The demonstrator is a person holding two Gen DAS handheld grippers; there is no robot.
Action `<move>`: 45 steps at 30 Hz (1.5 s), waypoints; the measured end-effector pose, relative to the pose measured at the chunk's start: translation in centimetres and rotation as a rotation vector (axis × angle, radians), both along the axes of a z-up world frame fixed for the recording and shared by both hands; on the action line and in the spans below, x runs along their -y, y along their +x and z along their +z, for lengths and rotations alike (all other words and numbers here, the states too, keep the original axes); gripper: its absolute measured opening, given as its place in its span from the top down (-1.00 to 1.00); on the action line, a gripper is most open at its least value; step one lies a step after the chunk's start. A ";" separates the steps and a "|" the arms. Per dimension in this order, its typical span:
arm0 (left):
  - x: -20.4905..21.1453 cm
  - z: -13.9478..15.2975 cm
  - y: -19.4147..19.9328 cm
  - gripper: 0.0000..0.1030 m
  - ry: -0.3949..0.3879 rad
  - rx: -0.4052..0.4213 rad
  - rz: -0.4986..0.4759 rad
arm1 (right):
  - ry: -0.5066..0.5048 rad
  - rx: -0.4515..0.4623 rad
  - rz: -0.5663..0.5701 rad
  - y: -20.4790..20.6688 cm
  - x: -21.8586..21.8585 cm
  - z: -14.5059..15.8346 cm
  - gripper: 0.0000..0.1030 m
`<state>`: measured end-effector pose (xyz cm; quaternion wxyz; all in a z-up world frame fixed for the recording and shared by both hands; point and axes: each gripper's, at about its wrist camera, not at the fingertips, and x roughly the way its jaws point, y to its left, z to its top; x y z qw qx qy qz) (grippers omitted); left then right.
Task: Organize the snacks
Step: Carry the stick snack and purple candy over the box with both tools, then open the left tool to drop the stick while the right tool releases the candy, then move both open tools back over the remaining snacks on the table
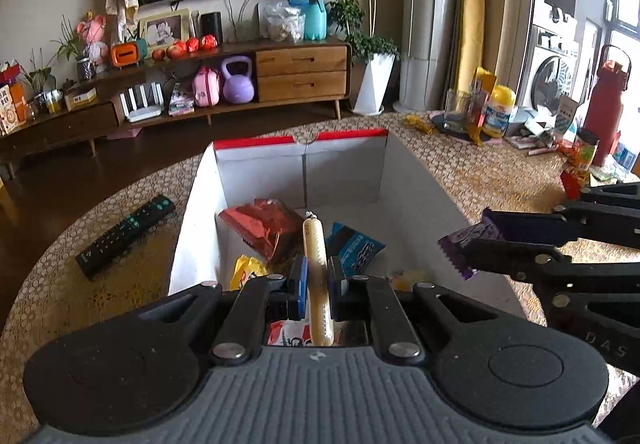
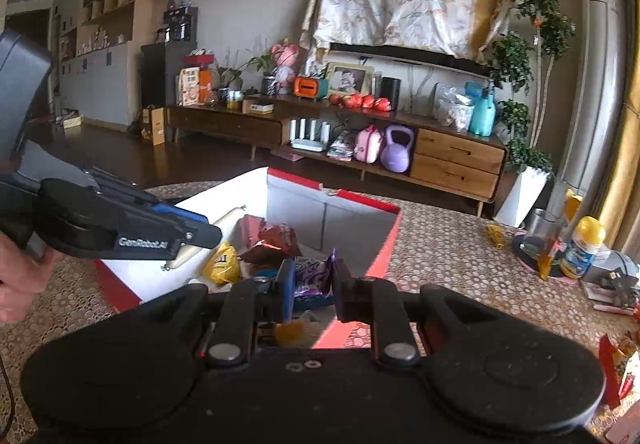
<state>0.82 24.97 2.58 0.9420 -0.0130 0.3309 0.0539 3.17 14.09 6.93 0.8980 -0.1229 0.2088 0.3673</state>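
The left claw is clamped on a pale sausage stick, which runs lengthwise between the two blue-padded fingers; its crimped far tip juts out past the fingertips and its near end reaches back toward the claw's body. This claw hangs over the open white box with red rim, so the sausage stick sits above the snacks already inside: a red foil packet just left of the stick's tip, a blue packet just right of it, and a yellow packet down to the left.

The right claw is closed on a purple wrapper, pinched upright between its fingers with the crimped top edge sticking up above them. In the left wrist view that wrapper pokes out of the fingertips toward the box's right wall, over the box's interior. A hand grips the left claw's handle at the frame's left edge.

The box stands on a surface covered with a gold patterned cloth. A black remote control lies on the cloth left of the box, apart from it.
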 end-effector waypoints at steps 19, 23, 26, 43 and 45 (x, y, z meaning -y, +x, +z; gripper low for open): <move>-2.6 -4.1 2.2 0.80 -0.019 -0.154 0.021 | -0.180 -0.162 0.153 2.2 -5.9 -3.8 0.66; -2.7 -4.2 2.1 0.80 -0.027 -0.164 0.034 | -0.174 -0.175 0.153 2.3 -5.5 -4.0 0.64; -2.6 -4.3 2.1 0.80 -0.028 -0.177 0.048 | -0.165 -0.176 0.152 2.4 -5.1 -3.7 0.63; -1.6 -3.8 1.5 0.32 -0.021 -0.198 0.100 | -0.005 -0.142 0.026 1.0 2.6 -1.3 0.48; -1.2 -3.6 1.3 0.03 -0.026 -0.187 0.092 | 0.016 -0.147 0.000 0.9 3.8 -1.5 0.47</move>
